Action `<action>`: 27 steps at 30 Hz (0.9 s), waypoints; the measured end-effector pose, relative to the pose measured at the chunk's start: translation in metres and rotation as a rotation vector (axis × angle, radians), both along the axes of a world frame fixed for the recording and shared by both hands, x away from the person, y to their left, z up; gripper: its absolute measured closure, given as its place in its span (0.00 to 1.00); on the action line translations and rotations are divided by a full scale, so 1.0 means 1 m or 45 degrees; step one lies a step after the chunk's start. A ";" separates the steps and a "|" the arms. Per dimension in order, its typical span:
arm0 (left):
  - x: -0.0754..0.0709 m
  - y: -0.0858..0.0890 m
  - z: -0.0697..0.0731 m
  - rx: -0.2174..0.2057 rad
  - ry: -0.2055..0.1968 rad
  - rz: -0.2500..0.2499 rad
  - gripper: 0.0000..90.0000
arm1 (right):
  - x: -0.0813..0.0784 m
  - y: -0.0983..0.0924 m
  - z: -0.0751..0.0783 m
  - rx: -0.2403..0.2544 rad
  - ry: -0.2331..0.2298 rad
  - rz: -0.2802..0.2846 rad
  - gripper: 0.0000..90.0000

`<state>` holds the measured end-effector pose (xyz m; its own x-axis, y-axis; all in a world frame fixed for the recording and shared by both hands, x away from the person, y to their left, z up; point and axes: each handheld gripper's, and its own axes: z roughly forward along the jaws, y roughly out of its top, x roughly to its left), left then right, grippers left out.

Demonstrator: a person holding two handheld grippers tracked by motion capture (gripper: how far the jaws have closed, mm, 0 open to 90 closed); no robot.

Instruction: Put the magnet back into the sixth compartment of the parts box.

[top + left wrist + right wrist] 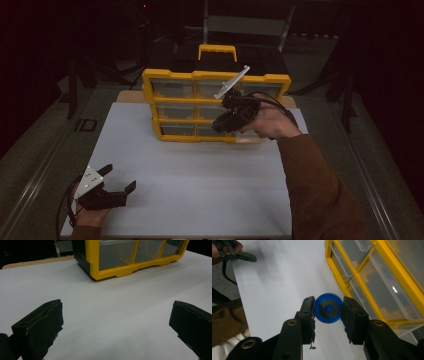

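My right gripper (328, 300) is shut on a blue round disc (328, 308) with a dark grey centre, one pad on each side of its rim. It hangs above the white sheet, just in front of the yellow drawer organizer (392, 256). From above, the right gripper (223, 121) is level with the lower drawers of the organizer (172, 75). My left gripper (120, 176) rests at the near left of the sheet, jaws wide apart with nothing between them. Its own view shows the same wide gap in the left gripper (116, 307) over bare sheet, with the organizer (112, 272) beyond.
The organizer stands upright at the back of the white sheet (200, 170), with clear plastic drawers and a yellow handle (217, 50) on top. A brown sleeve (320, 190) comes in from the lower right. Dark floor surrounds the table.
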<state>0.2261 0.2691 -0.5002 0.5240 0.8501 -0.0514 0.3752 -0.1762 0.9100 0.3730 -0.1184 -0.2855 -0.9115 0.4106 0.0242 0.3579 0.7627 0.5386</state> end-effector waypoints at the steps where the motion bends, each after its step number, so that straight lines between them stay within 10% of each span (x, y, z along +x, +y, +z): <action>1: 0.000 0.000 0.000 0.000 0.001 0.000 0.00 | 0.000 0.000 0.001 0.000 0.000 -0.004 0.70; 27: 0.000 0.000 0.000 -0.001 0.002 0.001 0.00 | 0.013 -0.017 0.007 -0.025 0.011 -0.088 0.70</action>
<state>0.2263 0.2689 -0.5006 0.5234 0.8504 -0.0527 0.3767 -0.1755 0.9096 0.3859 -0.1350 -0.2781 -0.8806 0.4732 0.0233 0.4148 0.7464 0.5204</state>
